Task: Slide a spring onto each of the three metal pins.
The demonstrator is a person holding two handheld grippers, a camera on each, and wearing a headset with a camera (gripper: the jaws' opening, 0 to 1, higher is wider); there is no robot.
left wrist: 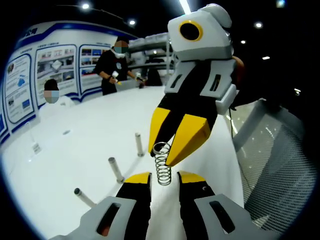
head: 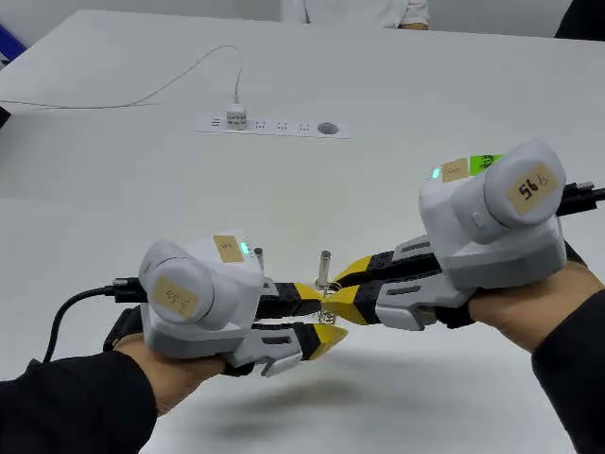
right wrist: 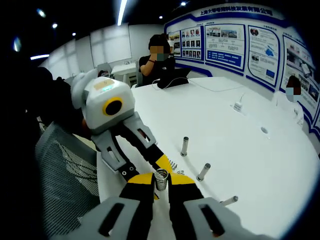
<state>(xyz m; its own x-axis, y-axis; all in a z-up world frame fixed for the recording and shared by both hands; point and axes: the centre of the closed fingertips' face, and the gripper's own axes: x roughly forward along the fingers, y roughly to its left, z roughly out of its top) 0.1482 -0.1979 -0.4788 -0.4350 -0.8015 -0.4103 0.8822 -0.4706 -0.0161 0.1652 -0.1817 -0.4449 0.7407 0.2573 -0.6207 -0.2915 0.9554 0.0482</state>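
table: broad white matte tabletop (head: 406,85) | on it: long white power strip (head: 274,125) with white charger plug (head: 236,116) and thin cable | walls: blue-and-white poster boards (right wrist: 240,40) | ceiling: dark, bright strip light (right wrist: 121,12), small round spotlights (left wrist: 85,6) | seating: grey mesh chair back (left wrist: 280,165)

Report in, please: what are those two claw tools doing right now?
Right gripper shut on spring. Left gripper open, jaws either side of it. Three pins bare, nothing blocking them.

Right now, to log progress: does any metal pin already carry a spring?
No, all three pins stand bare on the table, while the spring is pinched in the right gripper.
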